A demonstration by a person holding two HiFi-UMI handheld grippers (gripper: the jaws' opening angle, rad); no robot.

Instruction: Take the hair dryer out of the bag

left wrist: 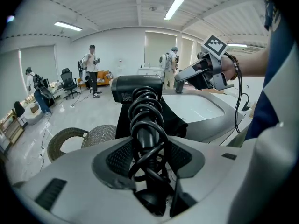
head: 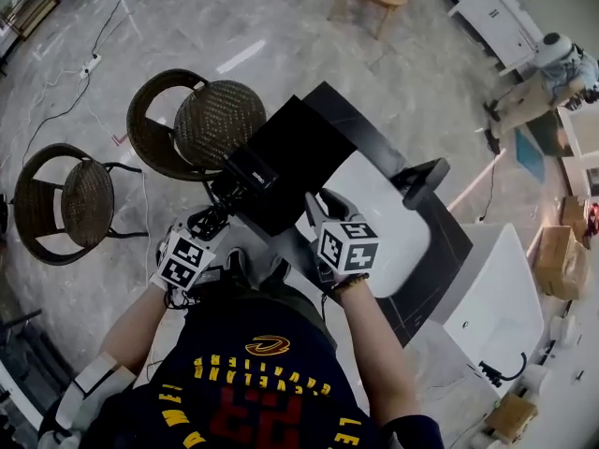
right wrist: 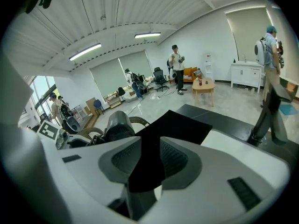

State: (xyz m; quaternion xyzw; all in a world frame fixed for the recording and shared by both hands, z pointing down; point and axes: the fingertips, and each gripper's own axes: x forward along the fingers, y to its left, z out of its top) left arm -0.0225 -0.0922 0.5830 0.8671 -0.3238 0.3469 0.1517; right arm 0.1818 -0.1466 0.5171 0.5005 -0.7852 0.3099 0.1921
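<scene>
The left gripper [left wrist: 149, 157] is clamped on the handle of the hair dryer [left wrist: 136, 88], its pads pressing on the coiled cord [left wrist: 147, 113] that is wound round that handle. The grip is low on the handle, so the barrel stands free above the gripper, where it can be steered away from the cloth.

The right gripper [right wrist: 145, 161] is clamped on a fold of the black bag [right wrist: 174, 126], and the flat cloth runs out past its tips. I judge that it holds the bag as an anchor, so the cloth does not follow the dryer.

Both things are held in the air over the near-left edge of the black worktop [head: 447, 251], on the side of the two wicker chairs [head: 217, 115]. The white basin [head: 393, 227] and its dark faucet [head: 423, 181] lie further toward the worktop's right edge, beyond the bag.

In the head view the barrel lies along the bag's left edge, touching it or just beside it; I cannot tell which. In the right gripper view the dryer's round rear grille shows bare to the left of the cloth, so the dryer looks to be out of the bag, or all but out. What remains, as I judge it, is to draw the two apart and set the dryer down.
</scene>
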